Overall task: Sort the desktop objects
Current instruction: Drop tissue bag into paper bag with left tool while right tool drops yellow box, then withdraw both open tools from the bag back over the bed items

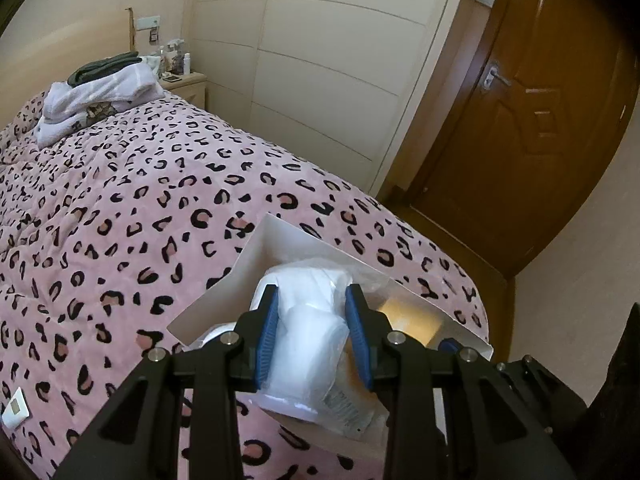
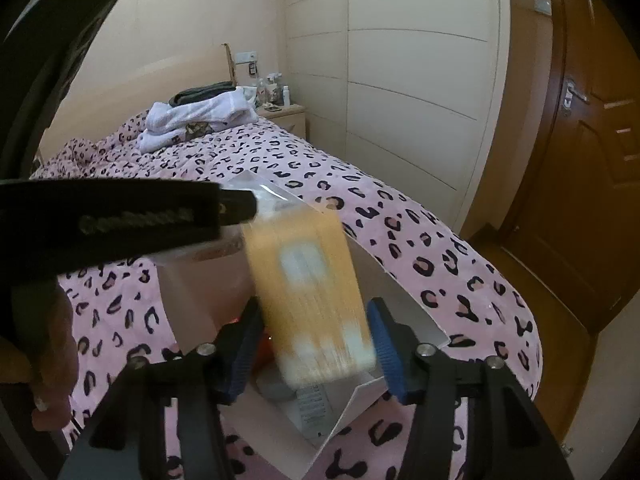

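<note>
An open white cardboard box (image 1: 224, 292) lies on the pink leopard-print bedspread (image 1: 120, 220). Over it, my left gripper (image 1: 312, 312) is shut on a white plastic-wrapped bundle (image 1: 308, 320). An orange pack (image 1: 412, 320) shows in the box beside it. In the right wrist view, the orange pack (image 2: 312, 300) sits between the blue pads of my right gripper (image 2: 314, 340). It is smeared by motion while the fingers and bed are sharp, and the jaws stand wide. Below it is the white box (image 2: 400, 300), with a labelled packet (image 2: 312, 404) inside. The left gripper's black body (image 2: 120, 220) crosses at upper left.
Folded white towels (image 1: 96, 96) with a dark item on top lie at the head of the bed. A nightstand (image 1: 188, 84) with bottles stands beyond. A cream wardrobe (image 1: 328, 60) and a brown door (image 1: 540, 120) are to the right. A small white device (image 1: 16, 410) lies on the bedspread. A hand (image 2: 52, 320) holds the left gripper.
</note>
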